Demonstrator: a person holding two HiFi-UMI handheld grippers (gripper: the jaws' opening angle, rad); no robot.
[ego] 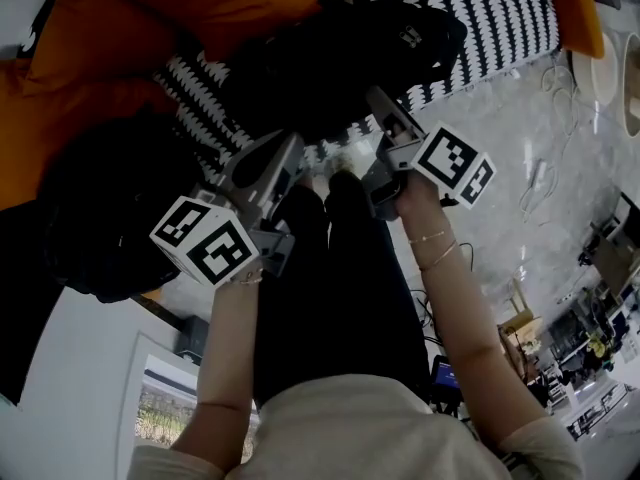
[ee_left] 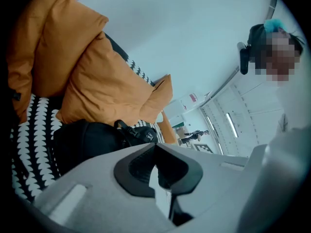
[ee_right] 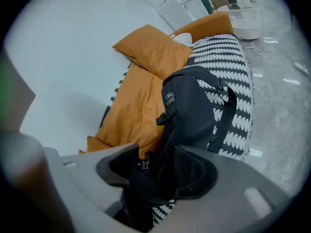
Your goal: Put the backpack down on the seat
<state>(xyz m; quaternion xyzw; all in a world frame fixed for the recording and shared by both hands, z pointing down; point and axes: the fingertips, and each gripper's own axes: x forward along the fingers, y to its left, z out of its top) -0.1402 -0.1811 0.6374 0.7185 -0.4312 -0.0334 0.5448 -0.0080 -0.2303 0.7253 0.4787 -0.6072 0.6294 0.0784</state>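
Backpack (ee_right: 194,110) is down on the seat (ee_right: 233,57), the sofa's black-and-white patterned cover. It stands fairly upright with its back against the orange cushions (ee_right: 146,57).

Right gripper (ee_right: 156,168): jaws wide apart, pads not pressing on anything, but a black strap (ee_right: 138,193) of the backpack lies in the gap between them. Left gripper (ee_left: 156,161): jaw tips together, nothing between them, clear of the backpack.

Risks, my read:
- Strap snag. If the right gripper pulls back along its own line, the strap could catch on a pad and drag the backpack forward. Lifting up and clear of the strap before backing off looks safer.
- Slump or slide. The backpack's lower end is near the seat's front edge and only the soft cushions prop it. A tug or nudge from either gripper could tip it onto the grey floor (ee_right: 282,106).
- Re-closing the right jaws now would take hold of the strap again.

Writing:
- No brand readable on the backpack. A small pale tag (ego: 410,36) near its top is too small to read, and the buckles look plain.
- The marker cubes (ego: 455,165) carry square black-and-white codes, no text.
- The wall sign (ee_left: 193,97) with a red patch is illegible.
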